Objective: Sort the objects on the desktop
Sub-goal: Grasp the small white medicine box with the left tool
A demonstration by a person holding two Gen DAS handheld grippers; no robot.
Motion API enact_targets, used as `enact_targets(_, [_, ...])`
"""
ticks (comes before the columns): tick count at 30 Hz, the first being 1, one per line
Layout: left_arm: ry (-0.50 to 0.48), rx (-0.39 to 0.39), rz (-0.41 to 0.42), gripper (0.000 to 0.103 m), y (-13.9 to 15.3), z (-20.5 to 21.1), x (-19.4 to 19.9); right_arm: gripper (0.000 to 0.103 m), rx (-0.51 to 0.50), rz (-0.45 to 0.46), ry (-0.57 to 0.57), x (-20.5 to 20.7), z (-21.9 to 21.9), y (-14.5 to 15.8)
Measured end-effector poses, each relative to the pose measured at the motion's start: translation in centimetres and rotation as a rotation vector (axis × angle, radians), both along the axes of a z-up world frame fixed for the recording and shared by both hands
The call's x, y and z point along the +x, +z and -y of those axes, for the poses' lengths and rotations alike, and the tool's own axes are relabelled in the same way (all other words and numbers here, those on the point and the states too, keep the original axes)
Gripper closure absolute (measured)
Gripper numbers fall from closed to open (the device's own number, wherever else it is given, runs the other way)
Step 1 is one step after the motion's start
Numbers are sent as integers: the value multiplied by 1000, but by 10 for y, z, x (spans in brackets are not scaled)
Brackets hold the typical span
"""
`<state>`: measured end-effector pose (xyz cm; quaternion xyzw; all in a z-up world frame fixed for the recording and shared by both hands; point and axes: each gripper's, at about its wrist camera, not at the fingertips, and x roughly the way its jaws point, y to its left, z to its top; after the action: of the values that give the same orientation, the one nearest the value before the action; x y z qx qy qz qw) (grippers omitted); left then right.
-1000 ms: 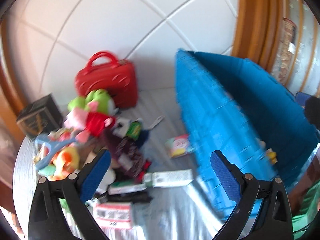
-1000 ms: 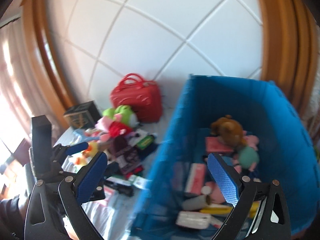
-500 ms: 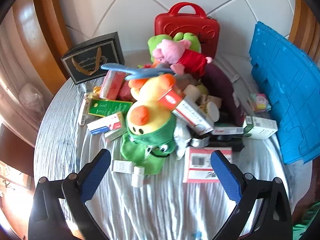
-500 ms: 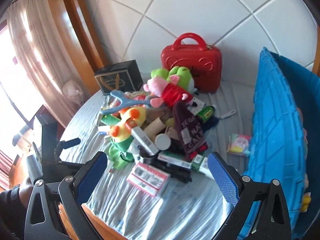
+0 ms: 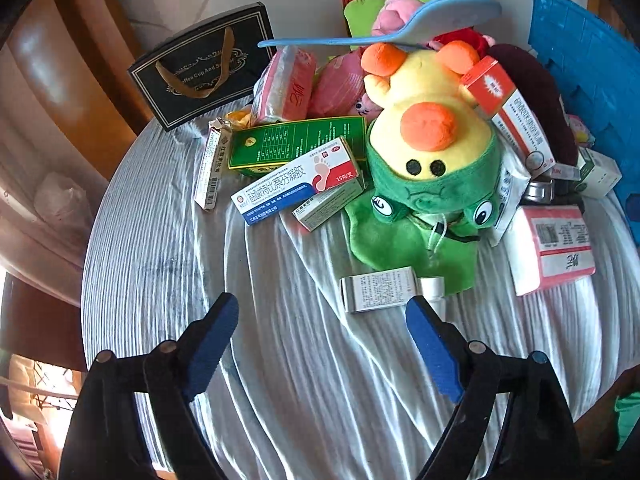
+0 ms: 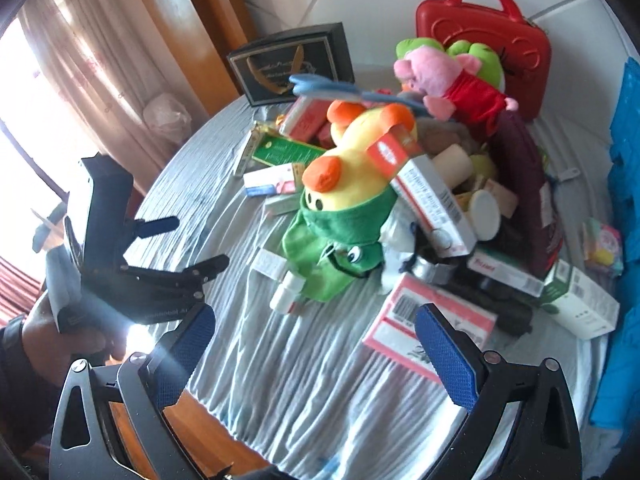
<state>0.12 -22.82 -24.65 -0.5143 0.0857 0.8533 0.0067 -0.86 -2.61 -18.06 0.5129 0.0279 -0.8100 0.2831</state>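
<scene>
A small grey carton (image 5: 378, 289) is seen lying flat on the striped tablecloth (image 5: 168, 256), at the near edge of the heap and closest of all the clutter to the table's front rim. Its long axis is laid across the view, roughly parallel to that rim, with a white bottle (image 5: 434, 292) touching its right end. Both are pressed against the lower hem of the green frog hood on the yellow plush duck (image 5: 430, 148).

Directly ahead of the left gripper (image 5: 322, 320) the carton is found, slightly right of its centre line and just beyond the blue pads (image 5: 430, 354); the jaws are spread wide and nothing is held. Because the carton's length runs in the same direction as the jaw gap, a turn of the wrist is judged likely before it can be taken across its narrow side.

The right gripper (image 6: 314, 344) is also held wide and empty, nearer the pink-and-white box (image 6: 424, 330); the left one is judged better placed for the carton.

Further out, a blue crate (image 5: 588, 80) stands at the table's right edge.
</scene>
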Motion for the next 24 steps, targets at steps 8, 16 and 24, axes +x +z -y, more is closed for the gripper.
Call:
enact_targets(8, [-270, -42, 16, 36, -35, -10, -17, 13, 45, 78, 9, 4, 45, -69])
enact_targets(16, [-417, 27, 57, 36, -60, -17, -36, 24, 60, 165, -47, -11, 56, -106])
enact_targets(24, [-545, 31, 54, 36, -55, -20, -29, 25, 66, 201, -78, -16, 56, -118])
